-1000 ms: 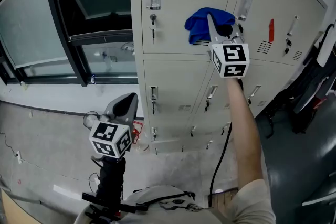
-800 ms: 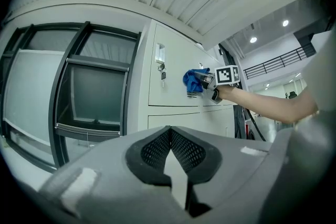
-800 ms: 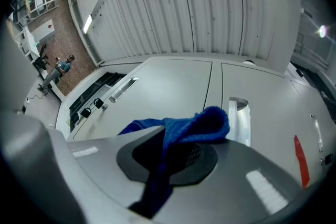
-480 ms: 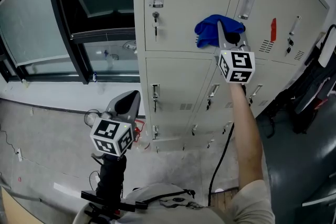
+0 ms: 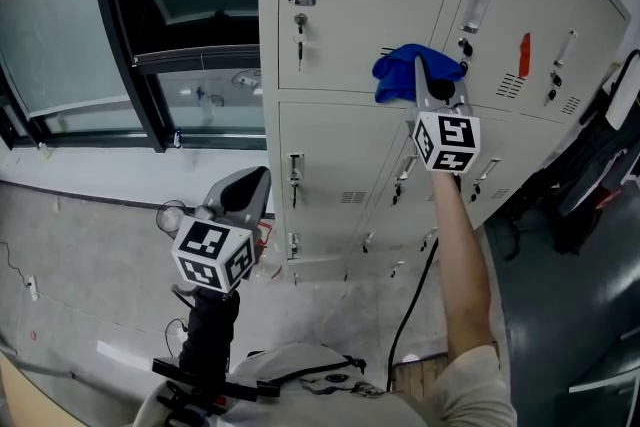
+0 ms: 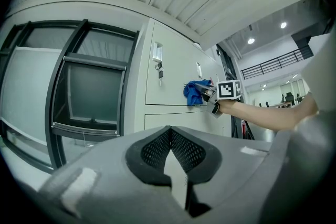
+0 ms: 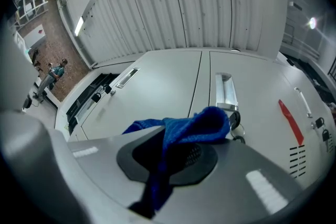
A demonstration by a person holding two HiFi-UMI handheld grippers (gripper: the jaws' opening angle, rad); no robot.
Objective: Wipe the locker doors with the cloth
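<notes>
A blue cloth (image 5: 408, 72) is pressed against the upper beige locker door (image 5: 350, 15), near the seam beside a clear handle (image 5: 476, 5). My right gripper (image 5: 422, 85) is shut on the cloth, arm stretched out to the door. In the right gripper view the cloth (image 7: 194, 126) bunches over the closed jaws of that gripper (image 7: 168, 147), with the door (image 7: 152, 86) just beyond. My left gripper (image 5: 252, 183) hangs low, well away from the lockers, shut with nothing in it. From the left gripper (image 6: 170, 131) view, the cloth (image 6: 193, 93) shows far off.
More locker doors (image 5: 330, 185) with handles and keys run below and to the right; one bears a red mark (image 5: 523, 55). A dark-framed window (image 5: 120, 35) stands at left. Black bags (image 5: 600, 175) sit at right, and a black cable (image 5: 412, 305) runs on the floor.
My right gripper has slid the cloth down and slightly right across the upper locker door. The left gripper has stayed about where it was.
</notes>
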